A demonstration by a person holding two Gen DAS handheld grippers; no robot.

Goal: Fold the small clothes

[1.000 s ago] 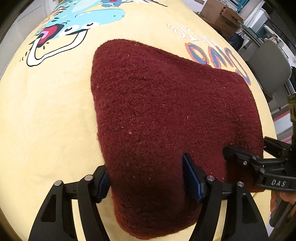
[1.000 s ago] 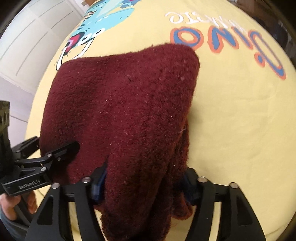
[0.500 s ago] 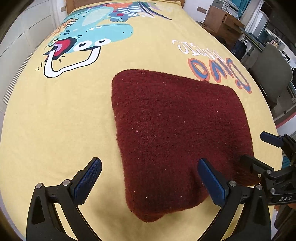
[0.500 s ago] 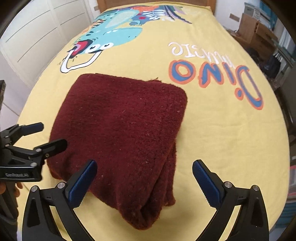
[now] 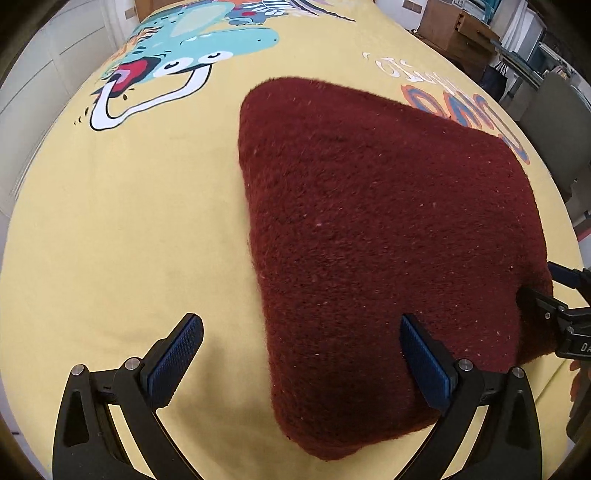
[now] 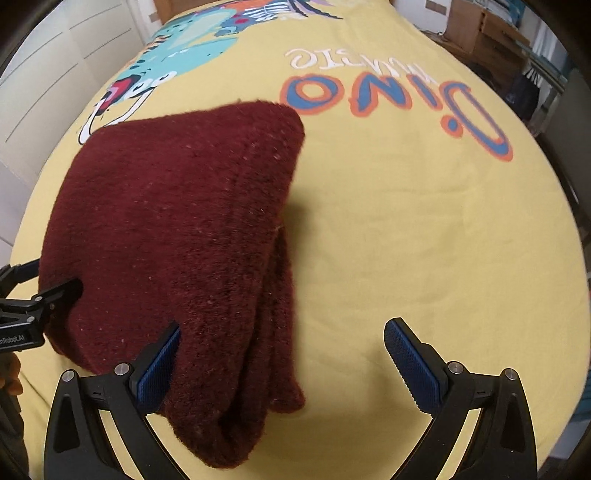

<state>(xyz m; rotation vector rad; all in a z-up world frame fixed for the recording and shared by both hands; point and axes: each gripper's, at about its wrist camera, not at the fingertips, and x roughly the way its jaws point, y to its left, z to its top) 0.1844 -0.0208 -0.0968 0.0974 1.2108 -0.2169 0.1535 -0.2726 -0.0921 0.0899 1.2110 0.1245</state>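
Closest in, the left gripper point(image 5: 301, 360) has its jaws wide apart and grips nothing. The right gripper point(image 6: 282, 363) is the same, wide open and empty. Each one sits at a near corner of the dark red fuzzy sweater point(image 5: 384, 236), which lies folded in a thick square on the bed. It looks let go on purpose, because the folding seems done. Under it is a yellow bedspread point(image 6: 424, 229) with a blue dinosaur point(image 5: 207, 44) and the word "Dino" point(image 6: 391, 99). Far back are cardboard boxes point(image 6: 480, 26) and white cupboard doors point(image 6: 55, 55).

Fuzzy maroon knit garment point(image 5: 388, 240) on matt yellow cloth bedspread point(image 5: 129, 221).
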